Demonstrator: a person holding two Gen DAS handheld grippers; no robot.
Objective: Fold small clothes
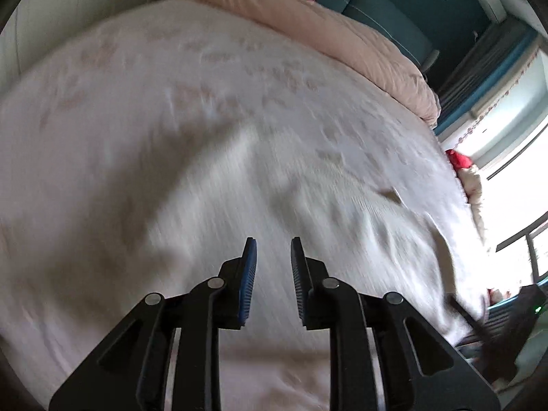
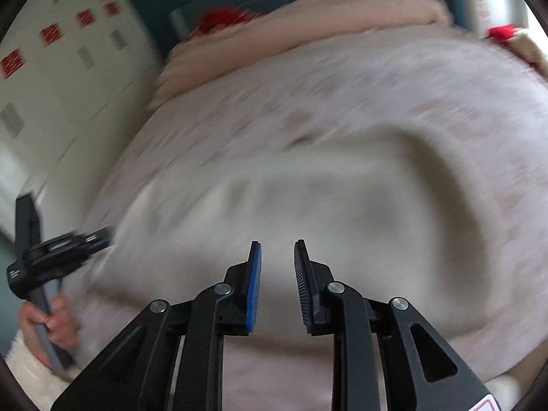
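Both claws (image 1: 273, 245) (image 2: 277, 247) released, empty, above blurred white garment (image 2: 308, 212), long axis unclear.

The bed (image 1: 137, 137) lies open across its middle; a pink quilt (image 1: 325, 34) banks its far edge, and a white garment (image 2: 308, 205) lies near.

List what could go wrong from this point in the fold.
Both views are motion-blurred, so the white garment's edges are hard to find; a grab may also catch the pink bed cover. The left gripper and right gripper are empty, jaws only slightly apart, possibly too narrow for bunched cloth.
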